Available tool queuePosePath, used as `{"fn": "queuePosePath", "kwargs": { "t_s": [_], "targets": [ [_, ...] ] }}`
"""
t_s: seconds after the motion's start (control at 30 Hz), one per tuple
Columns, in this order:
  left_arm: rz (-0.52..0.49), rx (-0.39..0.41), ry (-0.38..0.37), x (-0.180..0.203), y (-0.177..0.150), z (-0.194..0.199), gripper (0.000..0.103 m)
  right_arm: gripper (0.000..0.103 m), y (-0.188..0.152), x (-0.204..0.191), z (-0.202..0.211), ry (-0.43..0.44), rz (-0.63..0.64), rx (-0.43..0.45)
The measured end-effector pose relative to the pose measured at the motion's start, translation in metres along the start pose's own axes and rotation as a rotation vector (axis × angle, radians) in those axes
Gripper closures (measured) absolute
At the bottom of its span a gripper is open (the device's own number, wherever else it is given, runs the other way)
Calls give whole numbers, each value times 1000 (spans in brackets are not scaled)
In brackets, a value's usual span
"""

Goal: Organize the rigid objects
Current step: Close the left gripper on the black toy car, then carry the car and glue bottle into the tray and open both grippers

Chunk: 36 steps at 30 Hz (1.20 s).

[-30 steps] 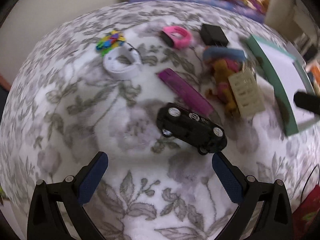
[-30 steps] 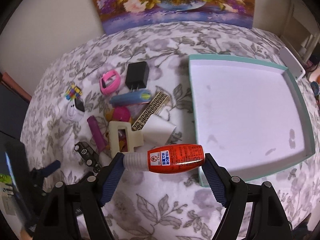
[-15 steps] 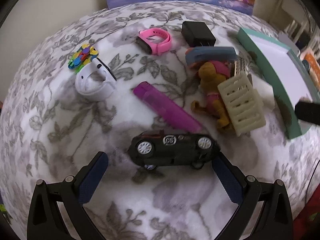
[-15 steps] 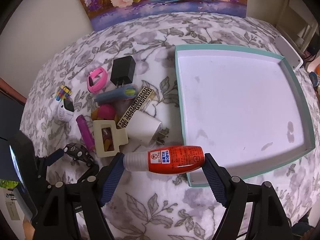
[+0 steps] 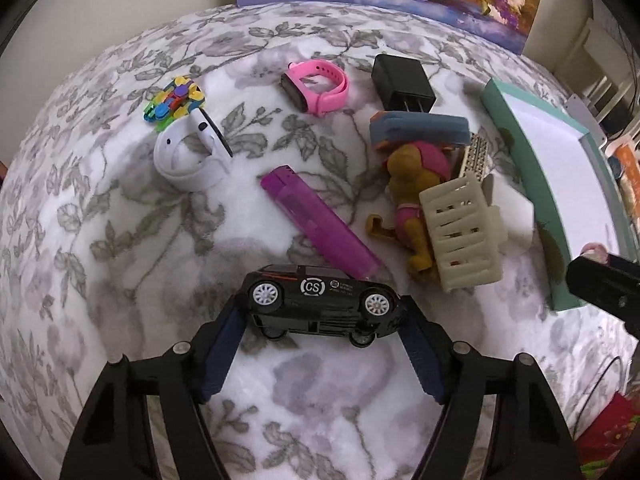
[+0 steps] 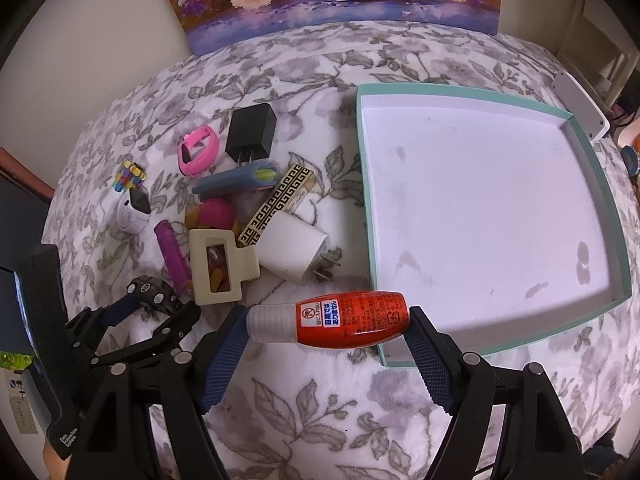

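My left gripper [image 5: 322, 312] is shut on a black toy car [image 5: 320, 305], gripping it end to end just above the floral cloth; the car also shows in the right wrist view [image 6: 150, 293] between the left gripper's fingers. My right gripper [image 6: 326, 318] is shut on a red bottle with a white cap [image 6: 332, 318], held level above the cloth by the near left corner of the teal tray [image 6: 472, 356]. The tray is white inside and holds nothing.
A pile lies left of the tray: purple lighter [image 5: 318, 219], cream hair clip [image 5: 462, 236], plush dog [image 5: 412, 184], pink watch band [image 5: 318, 86], black charger [image 5: 402, 78], white charger [image 6: 292, 252], white earbud case [image 5: 192, 156], colourful toy [image 5: 174, 98], patterned box [image 6: 276, 204].
My left gripper came down around the black car and closed on it. My right gripper moved with the red bottle toward the tray's near left corner.
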State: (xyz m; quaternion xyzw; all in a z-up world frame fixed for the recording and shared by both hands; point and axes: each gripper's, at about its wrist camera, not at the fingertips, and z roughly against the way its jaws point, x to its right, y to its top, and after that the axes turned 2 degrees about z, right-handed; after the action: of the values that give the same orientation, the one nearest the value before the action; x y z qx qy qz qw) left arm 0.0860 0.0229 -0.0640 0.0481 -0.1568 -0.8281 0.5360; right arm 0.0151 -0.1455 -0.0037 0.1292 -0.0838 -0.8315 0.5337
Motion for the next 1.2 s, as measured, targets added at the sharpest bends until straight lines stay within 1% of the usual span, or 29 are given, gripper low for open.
{"fn": "queuePosePath", "kwargs": {
  "t_s": [0.07,0.2,0.37,0.47,0.53,0.63,0.67,0.77,0.87,0.97,1.07,1.2],
  "targets": [
    [12,-2,-3,2,-4,7,26,23,-1,2,1,2,-2,0],
    [35,-9,18,8,1,20,26,23,0,7,5,22,-23,4],
    [71,23,48,24,22,47,26,23,6,20,20,60,-64,41],
    [90,42,32,39,39,61,26,23,13,33,33,62,-91,79],
    [94,50,16,57,51,69,26,23,18,44,40,32,-99,101],
    [66,60,12,92,65,76,26,23,26,63,49,-38,-101,135],
    [59,62,9,96,62,81,26,22,29,70,52,-55,-104,144],
    [39,56,-12,125,71,81,26,23,35,94,56,-66,-145,157],
    [20,44,-29,152,78,75,26,22,40,121,55,-74,-200,158],
    [-15,30,-20,175,82,66,26,22,45,147,54,-88,-248,156],
    [-40,14,-6,194,86,53,26,22,50,175,51,-121,-293,154],
    [-78,8,1,217,93,38,26,23,54,208,49,-189,-336,150]
  ]
}}
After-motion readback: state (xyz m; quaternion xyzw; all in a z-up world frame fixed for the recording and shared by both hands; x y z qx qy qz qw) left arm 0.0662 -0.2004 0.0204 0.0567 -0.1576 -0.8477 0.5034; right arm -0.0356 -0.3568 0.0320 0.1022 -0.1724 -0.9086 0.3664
